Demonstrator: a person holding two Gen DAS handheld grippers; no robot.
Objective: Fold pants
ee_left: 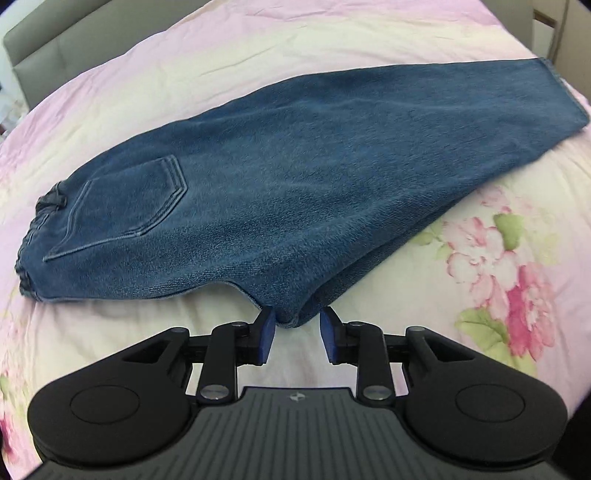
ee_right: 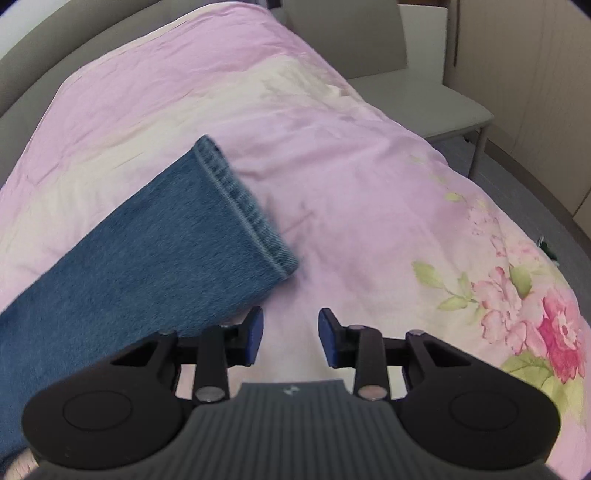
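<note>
Blue denim pants (ee_left: 295, 192) lie on the bed, folded lengthwise, one leg on the other. The elastic waistband (ee_left: 33, 236) is at the left, a back pocket (ee_left: 136, 206) faces up, and the hems are at the far right. My left gripper (ee_left: 296, 325) is open, with the pants' crotch point between its blue pads, not clamped. In the right wrist view the stacked leg ends (ee_right: 140, 266) lie at the left, hem (ee_right: 243, 206) toward the middle. My right gripper (ee_right: 291, 326) is open and empty over the sheet, just right of the leg.
The bed has a pink and cream floral cover (ee_right: 332, 155). A grey headboard (ee_left: 74, 33) stands behind it. A grey chair (ee_right: 424, 92) stands past the bed's far right corner, and the floor (ee_right: 535, 192) drops off at the right edge.
</note>
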